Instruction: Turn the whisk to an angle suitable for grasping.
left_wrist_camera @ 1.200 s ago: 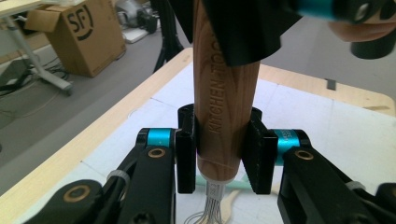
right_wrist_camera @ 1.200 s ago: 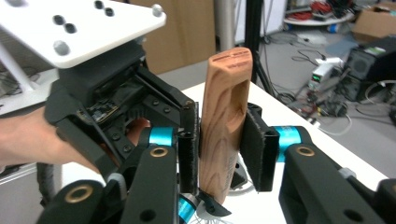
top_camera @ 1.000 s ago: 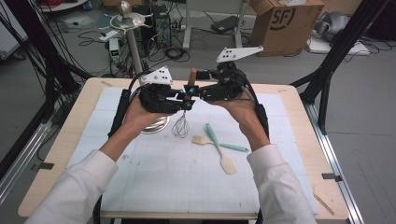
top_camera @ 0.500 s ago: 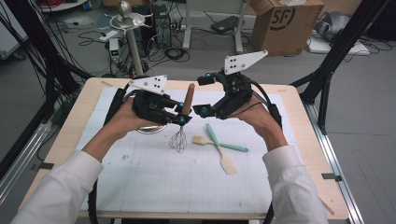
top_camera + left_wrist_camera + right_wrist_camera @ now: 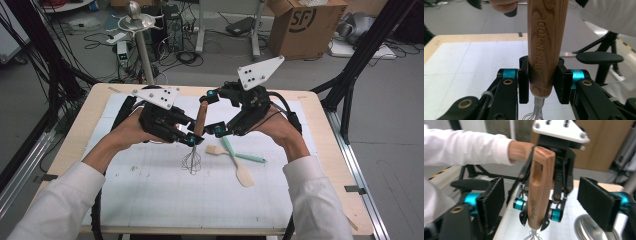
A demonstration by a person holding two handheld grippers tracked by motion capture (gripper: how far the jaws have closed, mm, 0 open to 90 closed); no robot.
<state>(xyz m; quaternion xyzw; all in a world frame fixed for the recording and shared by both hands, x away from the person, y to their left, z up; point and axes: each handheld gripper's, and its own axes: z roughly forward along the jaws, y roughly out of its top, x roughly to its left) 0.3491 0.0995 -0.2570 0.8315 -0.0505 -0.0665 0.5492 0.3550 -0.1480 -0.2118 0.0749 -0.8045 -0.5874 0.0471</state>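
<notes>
A whisk with a wooden handle [image 5: 201, 117] [image 5: 544, 50] [image 5: 540, 192] hangs upright over the white mat, its wire head [image 5: 192, 161] pointing down. My left gripper [image 5: 192, 136] [image 5: 543, 82] is shut on the lower end of the handle, with both pads pressed against the wood. My right gripper [image 5: 214, 112] [image 5: 544, 202] faces it from the other side, its jaws standing on either side of the handle's upper part. They have just been closing, but a clear gap shows on each side, so the pads [image 5: 491, 200] do not touch the handle.
Right of the whisk, a wooden spatula [image 5: 235, 162] and a teal-handled tool [image 5: 242, 154] lie crossed on the mat. A metal bowl [image 5: 594, 230] sits low on the table beside the left gripper. Beyond the table are a cardboard box [image 5: 305, 22], a metal stand [image 5: 140, 30] and cables.
The right gripper's jaws have come apart around the top of the handle, and its grey plate has tilted up. The left gripper keeps its hold, and the whisk now stands more upright.
</notes>
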